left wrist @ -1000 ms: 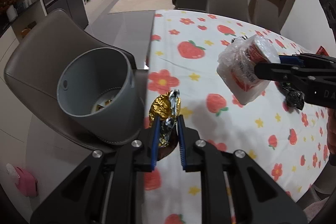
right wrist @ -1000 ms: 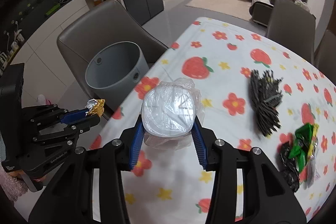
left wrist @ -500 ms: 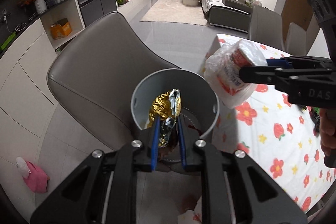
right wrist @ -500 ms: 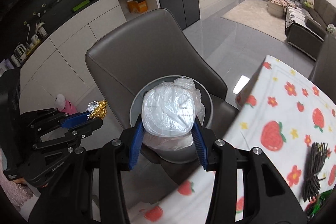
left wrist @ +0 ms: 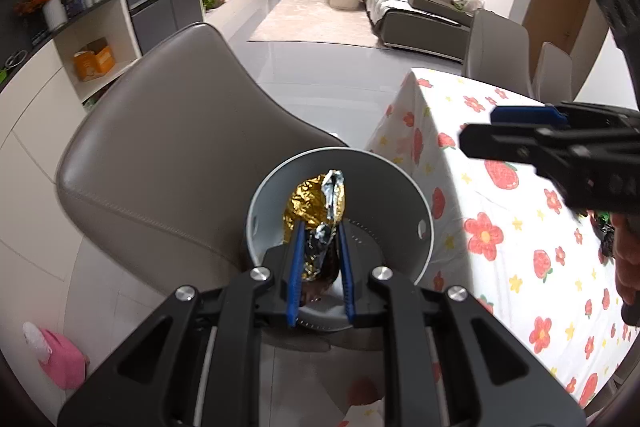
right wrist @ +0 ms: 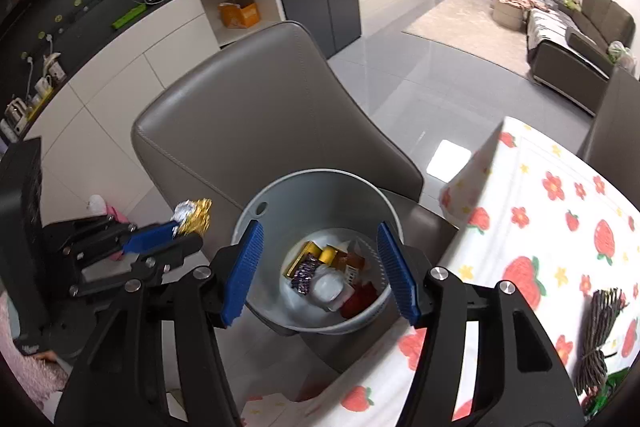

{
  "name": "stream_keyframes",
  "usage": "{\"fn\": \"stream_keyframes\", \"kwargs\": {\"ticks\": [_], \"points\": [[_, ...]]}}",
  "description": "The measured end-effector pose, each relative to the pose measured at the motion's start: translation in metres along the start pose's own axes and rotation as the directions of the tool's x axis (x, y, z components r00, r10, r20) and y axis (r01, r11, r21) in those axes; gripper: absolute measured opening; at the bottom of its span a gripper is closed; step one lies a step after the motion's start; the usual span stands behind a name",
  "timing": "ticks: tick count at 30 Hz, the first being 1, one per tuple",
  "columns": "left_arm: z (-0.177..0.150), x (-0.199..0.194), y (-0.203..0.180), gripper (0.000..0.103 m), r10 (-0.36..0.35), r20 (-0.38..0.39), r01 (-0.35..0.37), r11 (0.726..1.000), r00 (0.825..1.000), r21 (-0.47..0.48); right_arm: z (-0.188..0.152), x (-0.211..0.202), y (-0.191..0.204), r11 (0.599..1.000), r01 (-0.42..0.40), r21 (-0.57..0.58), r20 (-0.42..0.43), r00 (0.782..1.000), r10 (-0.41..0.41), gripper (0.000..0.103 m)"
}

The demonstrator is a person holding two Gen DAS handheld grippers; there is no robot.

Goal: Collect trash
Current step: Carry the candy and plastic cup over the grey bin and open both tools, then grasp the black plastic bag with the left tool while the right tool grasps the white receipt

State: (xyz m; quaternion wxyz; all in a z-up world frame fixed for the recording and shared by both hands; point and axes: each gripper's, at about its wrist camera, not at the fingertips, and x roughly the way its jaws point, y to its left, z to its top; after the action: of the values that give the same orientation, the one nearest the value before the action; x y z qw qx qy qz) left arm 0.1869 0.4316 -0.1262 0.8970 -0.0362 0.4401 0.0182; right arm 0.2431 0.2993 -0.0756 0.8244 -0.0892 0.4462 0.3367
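Note:
A grey round trash bin (right wrist: 280, 211) stands on a grey chair seat beside the table; it also shows in the left wrist view (left wrist: 384, 187). My left gripper (left wrist: 319, 227) is shut on a crumpled gold and silver foil wrapper (left wrist: 316, 199) above the bin's mouth; the wrapper shows in the right wrist view (right wrist: 194, 217) left of the bin. My right gripper (right wrist: 319, 233) is open and empty over the bin. The white plastic-wrapped container (right wrist: 328, 287) lies inside among several other pieces of trash.
A grey leather chair (right wrist: 256, 115) backs the bin. The table with a strawberry-and-flower cloth (right wrist: 560, 235) is to the right, with a dark bundle of strings (right wrist: 600, 331) and green wrappers (right wrist: 604, 391) on it. A pink item (left wrist: 60, 359) lies on the floor.
My right gripper opened and the plastic-wrapped container dropped into the bin. Both grippers moved from the table to above the bin. My left gripper still holds the foil wrapper.

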Motion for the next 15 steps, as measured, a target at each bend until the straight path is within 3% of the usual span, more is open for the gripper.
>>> {"fn": "stream_keyframes", "kwargs": {"ticks": [3,6,9,10,15], "points": [[0.007,0.008,-0.005,0.018,-0.019,0.002,0.019,1.000,1.000,0.018,-0.006,-0.007,-0.008,1.000,0.022,0.019,0.001,1.000,-0.022,0.057],[0.015,0.016,-0.008,0.024,-0.026,0.004,0.026,0.999,1.000,0.021,-0.013,-0.014,-0.012,0.998,0.044,0.033,0.004,0.999,-0.045,0.057],[0.019,0.022,-0.013,0.063,-0.005,0.011,0.005,1.000,1.000,0.025,-0.021,-0.020,-0.018,0.997,0.057,0.051,0.001,0.998,-0.057,0.057],[0.020,0.023,-0.015,0.069,-0.002,0.018,0.001,1.000,1.000,0.028,-0.025,-0.022,-0.021,0.996,0.062,0.059,0.001,0.998,-0.062,0.057],[0.021,0.029,-0.025,0.069,0.000,0.003,-0.001,0.999,1.000,0.036,-0.041,-0.035,-0.031,0.993,0.080,0.084,0.000,0.997,-0.080,0.057]]}}
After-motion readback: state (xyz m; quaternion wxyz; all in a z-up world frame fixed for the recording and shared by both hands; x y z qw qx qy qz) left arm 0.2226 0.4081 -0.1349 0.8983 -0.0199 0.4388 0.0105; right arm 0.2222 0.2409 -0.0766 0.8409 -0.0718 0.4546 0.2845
